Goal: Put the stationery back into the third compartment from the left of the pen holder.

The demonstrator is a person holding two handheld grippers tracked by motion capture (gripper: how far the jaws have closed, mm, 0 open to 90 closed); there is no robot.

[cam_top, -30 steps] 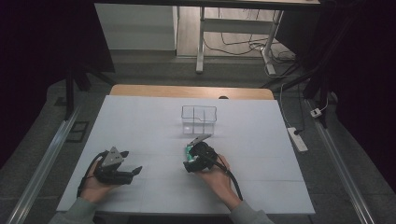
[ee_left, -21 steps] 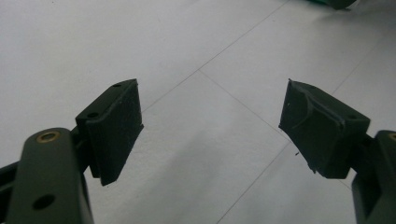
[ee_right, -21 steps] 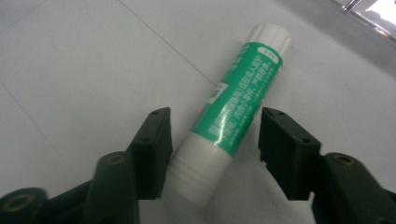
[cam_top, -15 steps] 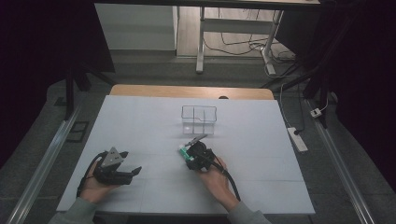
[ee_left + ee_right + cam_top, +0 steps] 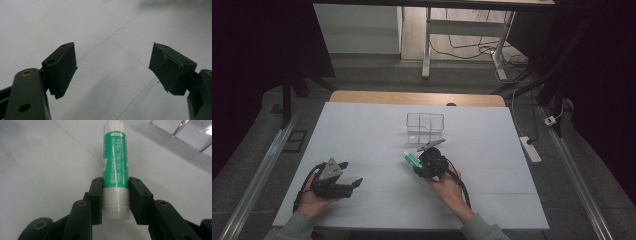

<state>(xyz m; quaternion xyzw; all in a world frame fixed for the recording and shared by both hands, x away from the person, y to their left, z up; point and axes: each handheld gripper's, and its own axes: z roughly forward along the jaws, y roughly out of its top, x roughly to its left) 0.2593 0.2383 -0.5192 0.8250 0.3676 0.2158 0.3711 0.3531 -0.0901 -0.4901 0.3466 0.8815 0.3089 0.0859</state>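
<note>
Two handheld grippers work over a white tabletop (image 5: 362, 130), each held by one of a person's hands coming in from the near edge. The right gripper (image 5: 115, 195) is clamped on a glue stick (image 5: 116, 170), a white tube with a green label printed in small characters. Its jaws have just been closing, and both pads now press the tube's lower end from either side, leaving most of the length sticking out ahead. That low grip looks chosen so the free end can lead the way into something.

In the high view the right gripper (image 5: 418, 162) sits near the middle of the tabletop, with the glue stick (image 5: 411, 158) angled up and to the left, just beside a clear plastic organiser (image 5: 425, 127) with divided compartments. The organiser stands a little farther from the person, and its corner also shows at the top right of the right gripper view. Judging by that closeness, the tube is probably meant for one of its compartments.

The left gripper (image 5: 353, 175) rests well apart on the person's left, jaws spread wide with nothing between them, apparently idle while the other hand does the carrying.
</note>
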